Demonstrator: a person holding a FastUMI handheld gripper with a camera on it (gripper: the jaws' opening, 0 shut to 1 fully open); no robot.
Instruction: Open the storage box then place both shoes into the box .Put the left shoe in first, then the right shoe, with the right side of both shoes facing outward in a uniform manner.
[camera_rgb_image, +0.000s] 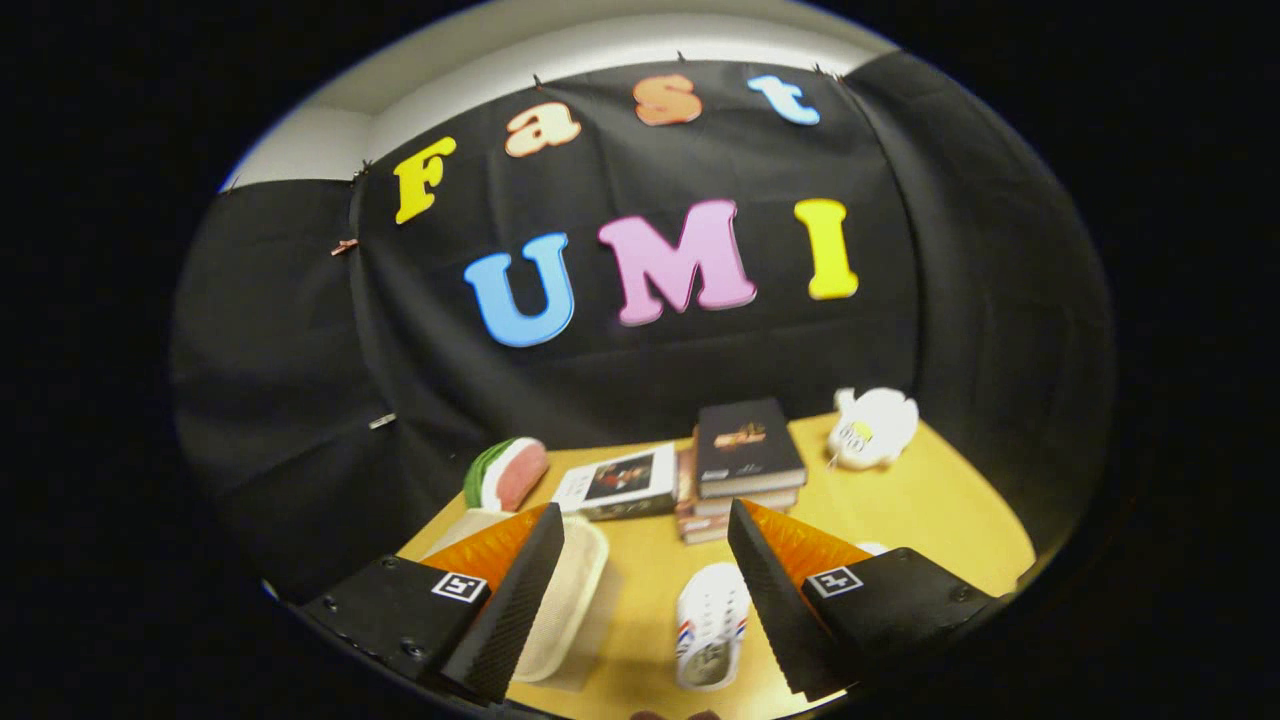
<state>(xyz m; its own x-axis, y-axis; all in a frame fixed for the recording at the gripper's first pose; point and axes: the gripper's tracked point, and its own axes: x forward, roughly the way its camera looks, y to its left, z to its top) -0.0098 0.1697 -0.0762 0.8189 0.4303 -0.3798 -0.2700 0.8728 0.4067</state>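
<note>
1. Black cloth walls back a yellow worktop (900, 510) carrying a stack of books (745, 460), a flat book (620, 482), a watermelon-slice toy (507, 472) and a white plush (873, 425).
2. One white shoe (710, 625) lies between the fingers, close under them and nearer the right finger, its long axis running roughly along the line of the fingers.
3. A pale box (572, 590) sits just beside the left finger, partly hidden by it; whether it is lidded I cannot tell.
4. The gripper (645, 600) hangs above the worktop, tilted forward and down, fingers spread wide and holding nothing.
5. Judged from this, a straight descent would bracket the shoe across its width.
</note>
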